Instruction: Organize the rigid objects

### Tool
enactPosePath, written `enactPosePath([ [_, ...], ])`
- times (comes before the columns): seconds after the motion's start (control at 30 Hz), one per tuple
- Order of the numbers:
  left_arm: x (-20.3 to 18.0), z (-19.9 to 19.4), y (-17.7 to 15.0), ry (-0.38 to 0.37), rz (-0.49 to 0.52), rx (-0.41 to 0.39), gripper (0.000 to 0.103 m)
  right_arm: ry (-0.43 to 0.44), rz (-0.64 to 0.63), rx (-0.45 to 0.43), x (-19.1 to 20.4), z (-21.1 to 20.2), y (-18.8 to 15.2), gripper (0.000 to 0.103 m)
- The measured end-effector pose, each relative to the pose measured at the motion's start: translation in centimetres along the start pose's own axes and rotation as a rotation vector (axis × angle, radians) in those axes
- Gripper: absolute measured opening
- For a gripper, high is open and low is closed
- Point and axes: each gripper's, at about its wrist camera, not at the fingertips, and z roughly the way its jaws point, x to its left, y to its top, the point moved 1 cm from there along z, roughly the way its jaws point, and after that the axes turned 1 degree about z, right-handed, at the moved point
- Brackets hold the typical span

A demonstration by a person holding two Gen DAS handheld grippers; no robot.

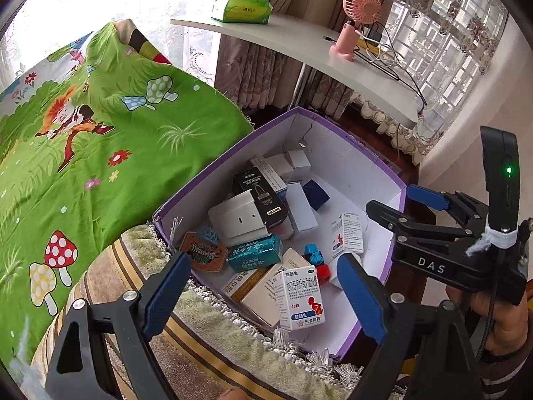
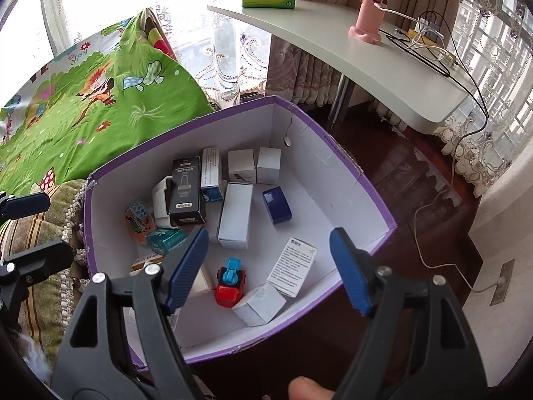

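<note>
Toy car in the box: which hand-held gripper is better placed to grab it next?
Right, probably. The right hand-held gripper is open with the toy car nearly centered between its fingers. The left hand-held gripper, also open, frames a medicine box that stands before the car.

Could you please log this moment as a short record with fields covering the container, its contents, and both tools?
container: purple box, white inside, open top
contents: loose pile of small cartons, including a black carton, a dark blue box, a teal packet and a red and blue toy car
left tool: open, holding nothing, above the near edge of the box
right tool: open, holding nothing, above the box
nearby: white desk with a pink fan
</note>
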Motion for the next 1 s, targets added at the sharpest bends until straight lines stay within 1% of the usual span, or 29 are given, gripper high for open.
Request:
enactPosePath([
  [1.0, -0.11, 0.65, -0.08, 0.0, -0.006, 0.027, 0.09, 0.001, 0.0, 0.004, 0.11, 0.08, -0.14, 0.078],
])
